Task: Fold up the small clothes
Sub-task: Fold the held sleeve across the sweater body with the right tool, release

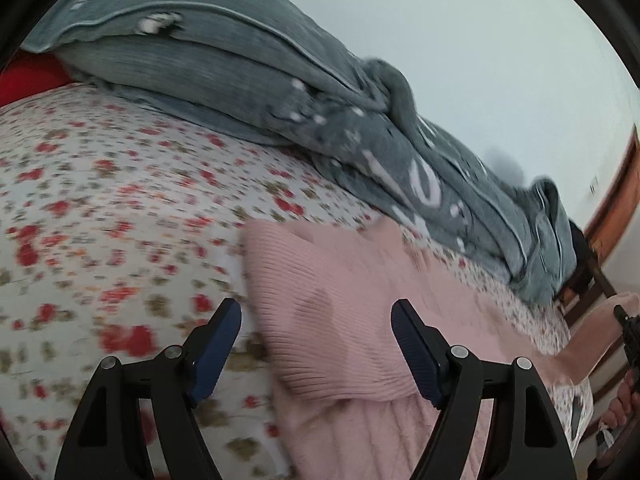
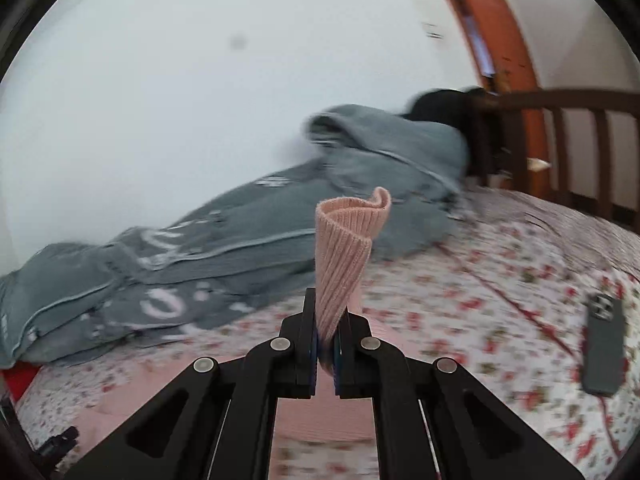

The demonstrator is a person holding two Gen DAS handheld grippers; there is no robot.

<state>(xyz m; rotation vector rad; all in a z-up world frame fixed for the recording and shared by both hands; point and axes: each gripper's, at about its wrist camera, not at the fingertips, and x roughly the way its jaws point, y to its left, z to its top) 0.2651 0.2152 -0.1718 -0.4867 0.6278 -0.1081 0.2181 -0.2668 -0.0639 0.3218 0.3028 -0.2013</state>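
Note:
A pink ribbed knit garment [image 1: 340, 300] lies spread on the floral bed sheet [image 1: 100, 200], one fold bunched up in front of my left gripper [image 1: 316, 312]. That gripper hovers just over the fold, jaws wide open, pads touching nothing. In the right wrist view my right gripper [image 2: 328, 320] is shut on a ribbed edge of the same pink garment [image 2: 344, 240]. The pinched strip stands up and curls over above the fingertips, and the rest trails down onto the bed below.
A rumpled grey blanket [image 1: 280, 80] runs along the wall side of the bed. A dark phone [image 2: 604, 344] lies on the sheet at the right. A dark wooden bed rail [image 2: 560, 120] closes the far end. A person's hand [image 1: 624, 312] shows at the right edge.

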